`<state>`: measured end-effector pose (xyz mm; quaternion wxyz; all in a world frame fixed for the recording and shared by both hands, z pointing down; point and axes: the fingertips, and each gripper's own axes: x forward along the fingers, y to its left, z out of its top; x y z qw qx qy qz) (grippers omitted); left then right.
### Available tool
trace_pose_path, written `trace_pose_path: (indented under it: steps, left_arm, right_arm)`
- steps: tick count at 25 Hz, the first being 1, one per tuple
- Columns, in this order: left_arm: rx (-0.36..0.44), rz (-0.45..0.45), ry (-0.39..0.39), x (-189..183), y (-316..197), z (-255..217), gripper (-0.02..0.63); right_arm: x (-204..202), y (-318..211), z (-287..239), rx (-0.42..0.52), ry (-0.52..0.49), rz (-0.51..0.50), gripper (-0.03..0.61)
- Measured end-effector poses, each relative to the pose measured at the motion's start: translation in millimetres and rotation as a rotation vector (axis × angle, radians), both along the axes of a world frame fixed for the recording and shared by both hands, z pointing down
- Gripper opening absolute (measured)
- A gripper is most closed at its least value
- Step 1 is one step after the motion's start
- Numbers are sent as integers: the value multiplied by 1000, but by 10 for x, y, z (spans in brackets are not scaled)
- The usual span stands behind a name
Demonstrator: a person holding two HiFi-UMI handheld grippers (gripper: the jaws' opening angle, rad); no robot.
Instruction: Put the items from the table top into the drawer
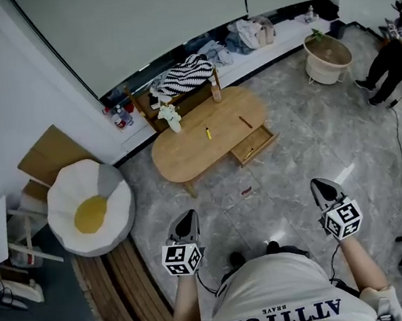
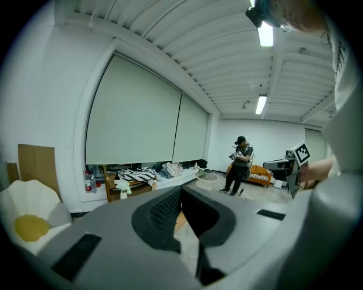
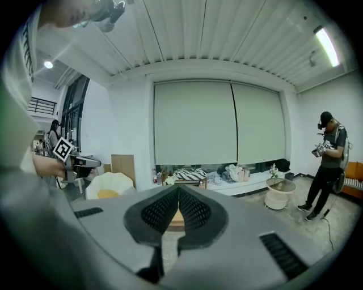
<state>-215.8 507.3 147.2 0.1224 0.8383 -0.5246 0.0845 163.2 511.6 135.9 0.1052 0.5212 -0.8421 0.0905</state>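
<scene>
Table (image 1: 186, 158) holds items (image 1: 208, 133), perhaps pens, beyond left gripper (image 1: 188, 218).

We count one oval wooden table (image 1: 185, 154) with one open drawer (image 1: 261, 139). Four things stand on top: one yellow pen (image 1: 208, 133), one brown stick (image 1: 245, 122), one cup (image 1: 216, 94) and one white soft toy (image 1: 171, 117). To the left we see one egg-shaped cushion (image 1: 88, 206); far right, one round side table (image 1: 322, 70) and one person (image 1: 392, 64). We hold two grippers: one left gripper (image 1: 188, 216), one right gripper (image 1: 324, 184).

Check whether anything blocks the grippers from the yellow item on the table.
Nothing visible does. Only floor lies between the left gripper, the right gripper and the table bearing the yellow item; one small dark thing lies near the drawer.
</scene>
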Motion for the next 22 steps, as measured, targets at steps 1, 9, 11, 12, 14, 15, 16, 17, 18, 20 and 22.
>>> trace_pose_path:
  steps: [1, 9, 11, 12, 14, 15, 16, 17, 18, 20, 22]
  left_arm:
    - [0, -2, -1, 24, 5, 1, 21]
    - [4, -24, -5, 297, 79, -12, 21]
    - [8, -33, -5, 376, 88, -18, 21]
    - [9, -39, -4, 416, 95, -15, 21]
    - [9, -47, -5, 501, 112, 2, 21]
    - [8, -50, -7, 549, 122, 14, 21]
    - [7, -53, -9, 601, 132, 25, 21]
    - [6, -55, -12, 655, 144, 32, 21]
    - [6, -57, -15, 710, 156, 33, 21]
    - [5, -59, -19, 815, 180, 30, 21]
    - [1, -65, -20, 899, 197, 36, 21]
  right_arm:
    - [25, -3, 4, 0, -3, -1, 20]
    - [272, 33, 52, -9, 2, -33, 20]
    - [365, 31, 77, -14, 0, -31, 21]
    - [413, 30, 94, -17, -1, -30, 21]
    - [511, 31, 132, -19, -5, -32, 21]
    - [562, 33, 153, -20, -8, -34, 21]
    - [616, 33, 172, -20, -11, -37, 21]
    - [670, 31, 187, -20, -14, -41, 21]
    - [721, 28, 196, -20, -17, -44, 21]
    - [812, 16, 204, -19, -20, -53, 21]
    - [884, -12, 206, -18, -21, -61, 21]
